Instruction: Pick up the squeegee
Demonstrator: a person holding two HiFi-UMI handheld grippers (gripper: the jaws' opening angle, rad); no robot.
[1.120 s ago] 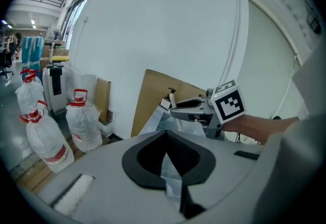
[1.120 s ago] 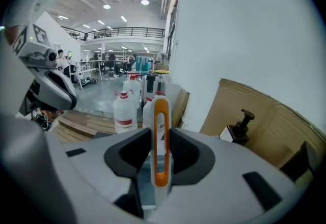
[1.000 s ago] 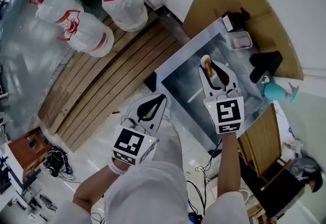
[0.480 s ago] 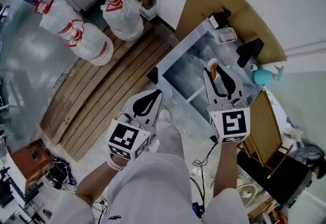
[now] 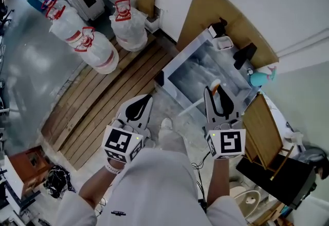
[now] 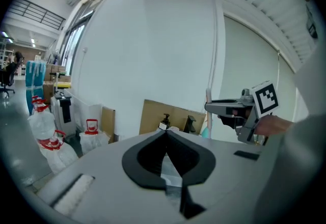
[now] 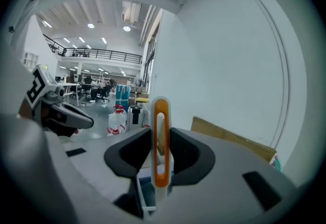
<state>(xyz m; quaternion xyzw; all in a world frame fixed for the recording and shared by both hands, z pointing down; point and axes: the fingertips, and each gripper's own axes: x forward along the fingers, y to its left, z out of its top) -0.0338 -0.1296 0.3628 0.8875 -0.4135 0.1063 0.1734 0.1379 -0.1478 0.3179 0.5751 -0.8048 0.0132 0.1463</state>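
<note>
Pale wooden slat platform [image 5: 103, 101] lies left of the steel sink basin [image 5: 180, 73], with bare floor between them. Red labels on the white sacks [image 5: 97, 50] are unreadable. Right gripper [image 5: 216, 92] clamps the orange-and-white squeegee [image 7: 160, 181] at the sink's near rim. Left gripper [image 5: 147, 98] is closed and empty.

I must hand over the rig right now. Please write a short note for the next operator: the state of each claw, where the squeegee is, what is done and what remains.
Left claw: shut and empty, held in the air beside the right one.
Right claw: shut on the squeegee; the orange-and-white handle stands upright between the pads.
Place: the squeegee is in the air in front of the person, near the edge of the shiny panel by the wall.
Done: the squeegee is picked up.
Left: nothing more for the pick-up; just keep the grip firm.
</note>
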